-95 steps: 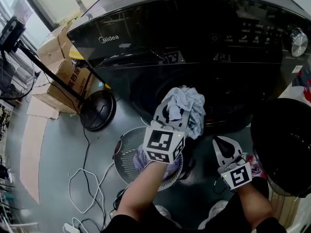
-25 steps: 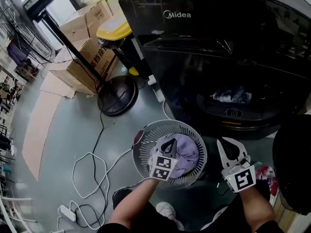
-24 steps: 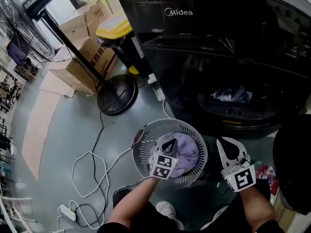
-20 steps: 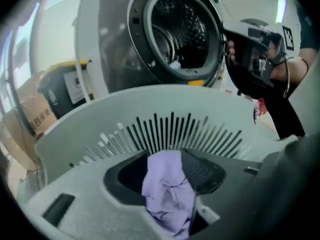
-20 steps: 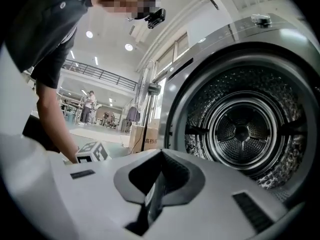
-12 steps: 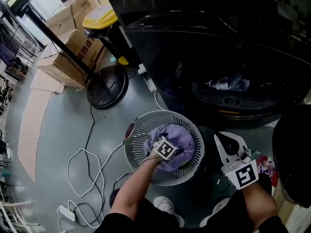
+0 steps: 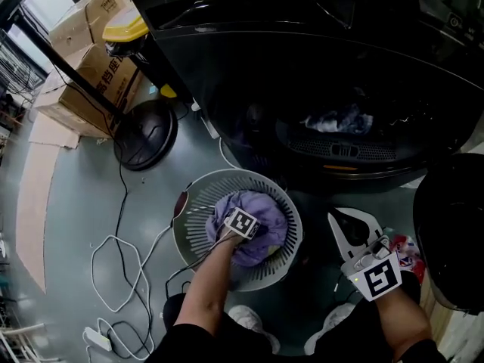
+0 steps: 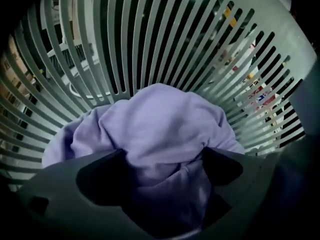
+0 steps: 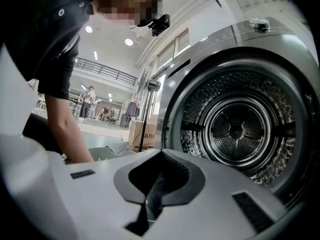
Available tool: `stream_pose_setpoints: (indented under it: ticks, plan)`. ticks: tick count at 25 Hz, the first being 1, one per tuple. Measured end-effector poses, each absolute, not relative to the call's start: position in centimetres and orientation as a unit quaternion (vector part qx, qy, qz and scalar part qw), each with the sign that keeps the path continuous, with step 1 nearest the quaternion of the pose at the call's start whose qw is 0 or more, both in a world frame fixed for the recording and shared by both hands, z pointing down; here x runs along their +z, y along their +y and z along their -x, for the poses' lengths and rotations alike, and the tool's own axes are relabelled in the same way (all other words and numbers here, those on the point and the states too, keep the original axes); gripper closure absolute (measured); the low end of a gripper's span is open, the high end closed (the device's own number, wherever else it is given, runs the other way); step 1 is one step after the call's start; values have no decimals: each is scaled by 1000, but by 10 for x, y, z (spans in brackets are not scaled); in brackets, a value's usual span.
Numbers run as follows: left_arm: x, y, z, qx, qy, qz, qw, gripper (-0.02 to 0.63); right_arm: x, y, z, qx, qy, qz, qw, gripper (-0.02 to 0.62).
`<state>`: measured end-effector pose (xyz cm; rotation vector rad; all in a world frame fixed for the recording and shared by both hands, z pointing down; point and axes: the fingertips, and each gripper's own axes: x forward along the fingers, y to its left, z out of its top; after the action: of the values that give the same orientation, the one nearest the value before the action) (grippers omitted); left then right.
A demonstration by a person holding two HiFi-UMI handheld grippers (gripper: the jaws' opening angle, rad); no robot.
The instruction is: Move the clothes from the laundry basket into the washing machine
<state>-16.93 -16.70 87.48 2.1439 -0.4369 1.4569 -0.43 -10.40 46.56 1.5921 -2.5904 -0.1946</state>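
A pale slatted laundry basket [image 7: 195,199] stands on the floor before the black washing machine [image 7: 302,59]. A lavender garment [image 7: 265,210] lies bunched in it. My left gripper [image 7: 253,234] points steeply down into the basket, its jaws opening. In the left gripper view the lavender garment [image 8: 160,124] bulges up between the wide-set jaws of the left gripper [image 8: 162,171]. My right gripper [image 7: 350,227] hangs level to the basket's right, shut and empty. Its own view has the right gripper [image 9: 155,184] facing the steel drum [image 9: 240,129]. Pale clothes [image 7: 336,119] lie inside the drum's mouth.
The washer's round dark door [image 7: 454,233] hangs open at the right. A fan's black base [image 7: 144,134] and pole stand left of the machine, with cardboard boxes [image 7: 79,66] and a yellow-lidded bin [image 7: 127,27] behind. White cables [image 7: 121,271] loop over the floor to the left.
My left gripper has dropped from above the basket down onto the lavender garment, and its jaws have spread. The right gripper has stayed where it was.
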Motion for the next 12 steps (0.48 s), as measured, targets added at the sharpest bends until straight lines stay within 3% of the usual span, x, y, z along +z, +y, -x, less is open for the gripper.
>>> stream_pose_setpoints:
  ticks: [2, 3, 7, 12]
  plan:
    - [874, -163, 170, 549, -153, -781, 256, 118, 469, -102, 2, -63, -849, -521, 54, 588]
    - [872, -162, 172, 554, -151, -777, 257, 156, 470, -101, 1, -61, -849, -522, 56, 588]
    - [860, -169, 178, 553, -171, -775, 252, 514, 469, -100, -2, -60, -850, -521, 54, 588]
    - [801, -180, 171, 541, -158, -801, 201, 551, 469, -100, -5, -57, -852, -518, 51, 588]
